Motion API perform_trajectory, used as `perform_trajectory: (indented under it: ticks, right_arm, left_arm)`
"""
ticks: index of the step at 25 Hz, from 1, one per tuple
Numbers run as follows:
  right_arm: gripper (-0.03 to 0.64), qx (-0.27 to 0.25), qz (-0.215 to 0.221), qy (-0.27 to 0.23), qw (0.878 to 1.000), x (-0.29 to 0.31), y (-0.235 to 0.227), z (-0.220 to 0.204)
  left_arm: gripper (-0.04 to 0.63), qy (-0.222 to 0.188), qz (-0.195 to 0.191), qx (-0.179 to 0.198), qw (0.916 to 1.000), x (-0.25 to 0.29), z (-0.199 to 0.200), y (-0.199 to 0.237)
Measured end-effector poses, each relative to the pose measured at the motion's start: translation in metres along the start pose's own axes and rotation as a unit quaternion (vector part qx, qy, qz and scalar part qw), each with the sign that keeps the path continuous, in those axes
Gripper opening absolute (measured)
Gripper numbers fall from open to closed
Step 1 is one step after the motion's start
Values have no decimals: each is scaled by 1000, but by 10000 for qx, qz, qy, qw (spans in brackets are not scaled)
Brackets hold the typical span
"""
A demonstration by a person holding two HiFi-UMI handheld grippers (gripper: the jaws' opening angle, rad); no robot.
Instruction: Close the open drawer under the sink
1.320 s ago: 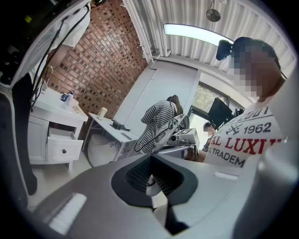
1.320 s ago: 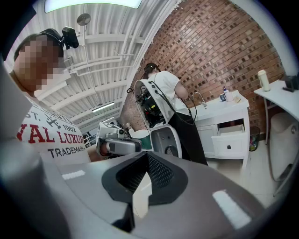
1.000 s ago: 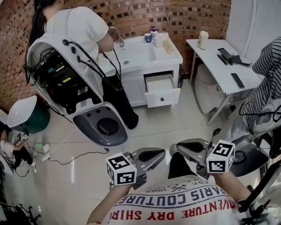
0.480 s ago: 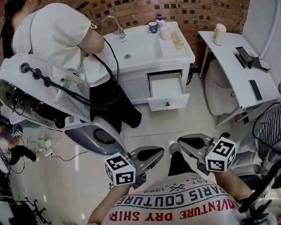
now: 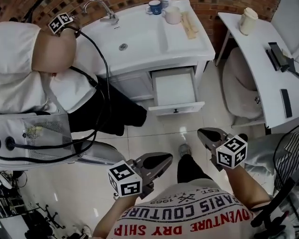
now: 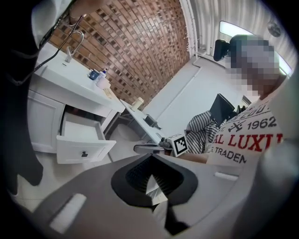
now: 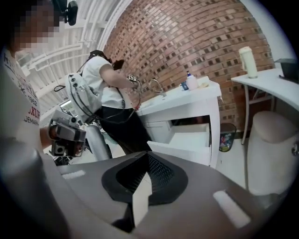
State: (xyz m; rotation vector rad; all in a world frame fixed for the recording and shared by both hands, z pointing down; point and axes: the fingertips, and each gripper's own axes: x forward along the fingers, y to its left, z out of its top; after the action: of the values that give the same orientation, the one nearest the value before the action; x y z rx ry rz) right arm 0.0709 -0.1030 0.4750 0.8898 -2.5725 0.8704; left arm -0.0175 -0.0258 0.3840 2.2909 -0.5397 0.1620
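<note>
Well, in your head view the drawer (image 5: 175, 88) under the sink (image 5: 140, 42) stands pulled out of the white cabinet (image 5: 131, 84), its front facing you across the tiled floor (image 5: 140, 137), well apart from both claws. Your left claw (image 5: 164, 158) and right claw (image 5: 204, 134) hover low in front of your shirt (image 5: 187, 214), each pointing toward the cabinet. A person (image 5: 32, 70) leans at the left end of the counter (image 5: 189, 44), beside the faucet (image 5: 100, 9). In the left gripper view, your left claw is pressed together with nothing between its pads, and the open drawer sits off to the left, empty inside. In the right gripper view, the right claw is likewise closed and empty, with the drawer beyond its tip, slightly right.
</note>
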Motion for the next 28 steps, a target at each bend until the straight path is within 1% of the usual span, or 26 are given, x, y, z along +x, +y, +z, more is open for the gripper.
perform_trajectory:
  ticks: [5,9,11,14,18,24,28]
  right_arm:
    - [8,447,-532,296,9971,40,-72,-44]
    - [8,849,-739,616,9917,72,-109,-78]
    - [8,1102,-826,682,9881,85,-126,-86]
    - [8,1316,-947,700,9843,102,-146,-87]
    - [8,1450,-1034,581,9823,118,-163,-73]
    - [8,1566,-943,646,9810,123,-163,-61]
    - [8,1643,-915,567,9805,125,-166,-58]
  left_arm:
    - [-15,229,178,-394,9988,15,-7,46]
    - [-15,390,241,-696,9965,23,-10,72]
    - [-15,434,250,-815,9954,29,-8,83]
    - [-15,449,237,-953,9942,39,-1,99]
    - [-15,444,224,-1047,9933,49,10,120]
    - [-15,445,196,-1180,9918,62,22,132]
    - [-15,484,187,-1190,9915,68,30,137]
